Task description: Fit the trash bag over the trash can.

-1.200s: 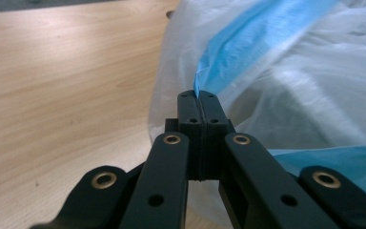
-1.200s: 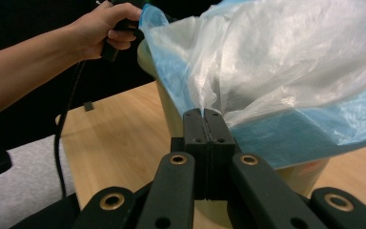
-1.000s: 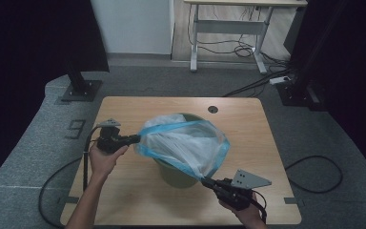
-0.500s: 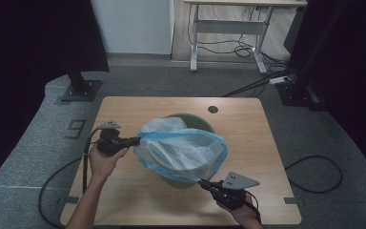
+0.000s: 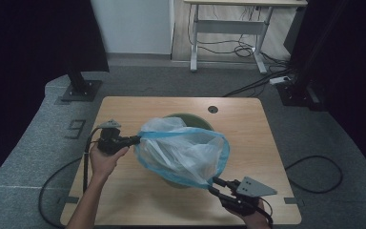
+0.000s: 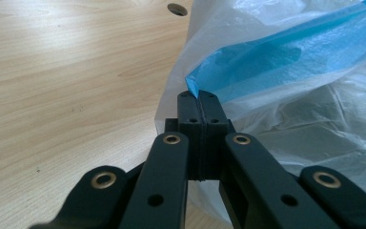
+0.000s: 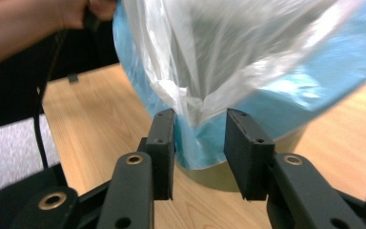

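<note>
Tabletop (image 5: 138, 107) of pale wood carries one round olive-green bin (image 5: 190, 118), largely covered by one translucent white plastic bag with a blue rim band (image 5: 183, 152). That bag is stretched over the bin between two tools, its mouth pulled wide. At the bag's left edge, the left tool (image 6: 201, 101) has its jaws pressed together on the blue band. At the near right corner, the right tool (image 7: 200, 143) has its jaws apart, bag plastic hanging between them. One round hole (image 5: 213, 109) sits near the far edge.
</note>
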Available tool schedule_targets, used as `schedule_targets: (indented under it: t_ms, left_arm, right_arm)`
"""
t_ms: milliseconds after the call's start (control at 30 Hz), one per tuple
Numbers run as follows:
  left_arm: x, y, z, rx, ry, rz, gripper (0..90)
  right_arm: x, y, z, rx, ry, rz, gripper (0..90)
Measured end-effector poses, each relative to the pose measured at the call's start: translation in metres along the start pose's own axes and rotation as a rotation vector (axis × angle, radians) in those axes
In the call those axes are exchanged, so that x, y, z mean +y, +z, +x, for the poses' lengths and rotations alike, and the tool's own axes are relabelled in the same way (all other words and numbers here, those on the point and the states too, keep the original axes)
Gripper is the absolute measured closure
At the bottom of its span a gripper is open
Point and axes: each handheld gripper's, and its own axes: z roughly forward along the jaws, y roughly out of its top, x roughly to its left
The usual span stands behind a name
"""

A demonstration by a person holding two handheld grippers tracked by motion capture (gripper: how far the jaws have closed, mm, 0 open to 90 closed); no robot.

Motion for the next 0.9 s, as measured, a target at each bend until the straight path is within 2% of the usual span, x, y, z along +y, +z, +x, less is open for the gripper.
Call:
schedule_targets:
  t_ms: [200,367,433,567,667,800,900]
  left_arm:
    - [-0.001,0.0,-0.003,-0.006,0.004,-0.01,89.6]
    - [0.001,0.0,-0.004,-0.007,0.005,-0.012,89.6]
    - [0.002,0.0,-0.004,-0.006,0.006,-0.011,89.6]
    - [0.003,-0.001,-0.003,-0.004,0.007,-0.015,89.6]
    - [0.004,0.0,-0.002,-0.004,0.007,-0.016,89.6]
    - [0.005,0.0,-0.001,-0.003,0.007,-0.019,89.6]
    - [0.007,0.0,0.001,0.001,0.007,-0.023,89.7]
  right_arm:
    - [0.022,-0.032,-0.007,-0.06,-0.003,-0.063,56.4]
    - [0.042,-0.038,-0.021,-0.145,0.008,-0.081,54.4]
    - [0.054,-0.033,-0.03,-0.175,0.023,-0.079,53.3]
    - [0.07,-0.022,-0.045,-0.201,0.026,-0.079,51.0]
    - [0.081,-0.008,-0.058,-0.204,0.028,-0.067,50.6]
    - [0.091,0.015,-0.063,-0.207,0.018,-0.03,51.7]
    - [0.094,0.03,-0.064,-0.245,0.009,-0.022,67.1]
